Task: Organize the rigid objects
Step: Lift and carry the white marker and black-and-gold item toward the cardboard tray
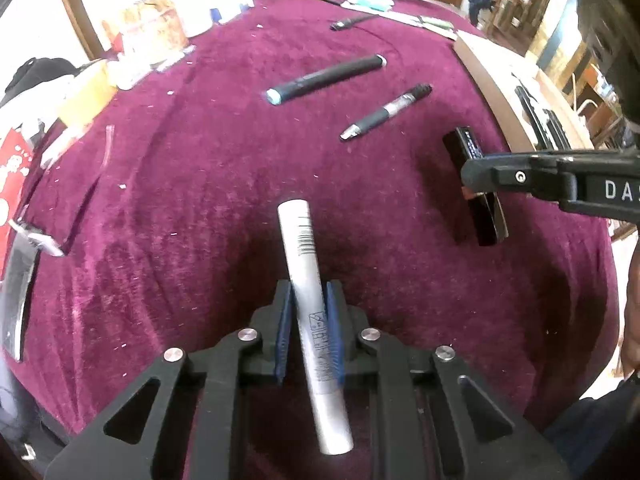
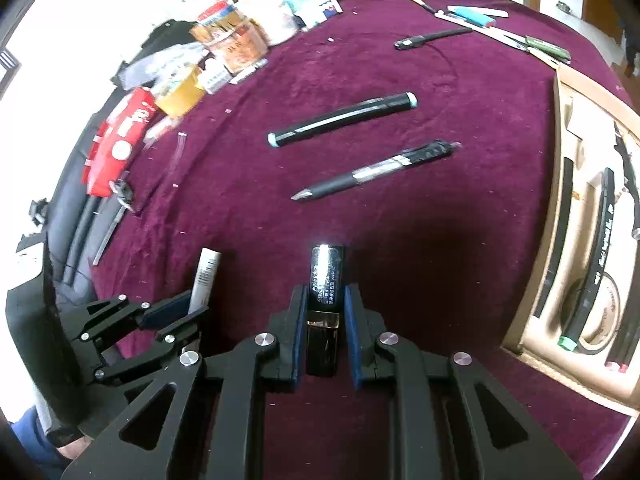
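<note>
Burgundy velvet cloth [image 1: 200, 200] covers the table, and both grippers hang over its near side, each clamped on something. From the left wrist view, the left gripper [image 1: 308, 328] has its blue pads [image 1: 283, 334] pressed against the sides of a silver tube [image 1: 310, 296] printed with a barcode; the tube runs from about 6 o'clock up toward 12, its white end reaching past the fingertips. From the right wrist view, the right gripper [image 2: 325, 328] squeezes a glossy black tube [image 2: 326, 304] with pale lettering and a gold band, held roughly along the fingers with its rounded top pointing to 12 o'clock. The left gripper, with its silver tube, shows there at 8 o'clock, just beside the right one.

In the left wrist view the right gripper enters from 3 o'clock, its finger crossing the black tube, which shows above and below it.

On the cloth further out, toward 12 to 1 o'clock, lie a long black marker with pale end caps [image 2: 342, 119] and, just nearer, a black and clear pen [image 2: 376, 170], side by side, apart and slanting alike. A smaller dark pen [image 2: 432, 38] lies beyond them. At 3 o'clock in the right wrist view sits a pale wooden tray [image 2: 532, 280] with compartments that hold several dark pens. Boxes and jars [image 2: 232, 44] crowd the table's edge at 10 to 11 o'clock.
</note>
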Demonstrator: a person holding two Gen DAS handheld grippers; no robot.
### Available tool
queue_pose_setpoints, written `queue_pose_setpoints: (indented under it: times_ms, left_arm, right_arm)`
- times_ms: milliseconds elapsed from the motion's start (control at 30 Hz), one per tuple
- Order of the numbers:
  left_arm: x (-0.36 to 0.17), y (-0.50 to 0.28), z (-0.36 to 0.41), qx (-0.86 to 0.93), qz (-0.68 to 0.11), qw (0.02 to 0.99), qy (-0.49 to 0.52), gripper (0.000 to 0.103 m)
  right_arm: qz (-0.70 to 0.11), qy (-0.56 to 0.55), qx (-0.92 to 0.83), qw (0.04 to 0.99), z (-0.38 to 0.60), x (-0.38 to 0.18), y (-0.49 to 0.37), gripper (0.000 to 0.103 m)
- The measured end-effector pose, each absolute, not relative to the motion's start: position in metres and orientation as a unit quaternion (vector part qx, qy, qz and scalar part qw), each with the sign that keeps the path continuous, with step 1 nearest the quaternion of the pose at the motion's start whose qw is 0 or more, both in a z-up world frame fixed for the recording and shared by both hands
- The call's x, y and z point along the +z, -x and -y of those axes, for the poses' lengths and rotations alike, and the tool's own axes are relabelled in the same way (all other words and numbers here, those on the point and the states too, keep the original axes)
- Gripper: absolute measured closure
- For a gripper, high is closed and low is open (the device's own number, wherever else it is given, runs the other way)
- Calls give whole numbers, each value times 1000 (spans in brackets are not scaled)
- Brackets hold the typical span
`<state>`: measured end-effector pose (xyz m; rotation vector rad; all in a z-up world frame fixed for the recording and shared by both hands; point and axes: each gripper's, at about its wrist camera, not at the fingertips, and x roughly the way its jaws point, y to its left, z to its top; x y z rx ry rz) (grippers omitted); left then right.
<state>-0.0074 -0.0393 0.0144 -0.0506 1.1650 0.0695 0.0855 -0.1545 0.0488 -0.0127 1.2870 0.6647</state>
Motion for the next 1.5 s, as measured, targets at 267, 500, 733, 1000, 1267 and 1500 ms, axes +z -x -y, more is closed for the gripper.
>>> queue_pose_setpoints:
  times_ms: [267,500,733,1000,1267,1500]
  left_arm:
    - [31,30,10,71,-524,844,86,91]
    - [40,44,1,85,-505,852,111,90]
    - [39,44,-4,81,-504,851,122,91]
    - [27,38,-9,69,-521,838,144,91]
    - [4,25,-11,68,-551,818,151,90]
    - [-3,17,3,73,-560,818,105,90]
  right_arm:
    - [-583,6,350,733,133,53,-72,87]
    - [-583,21,367,725,118,54,-64,87]
    - [-582,19,361,729,119,56,-64,87]
    - [-580,6,347,737,131,60,-62,87]
    - [-586,-6,331,740,145,54,-67,87]
    - [-589,-10,330,737,148,52,-71,87]
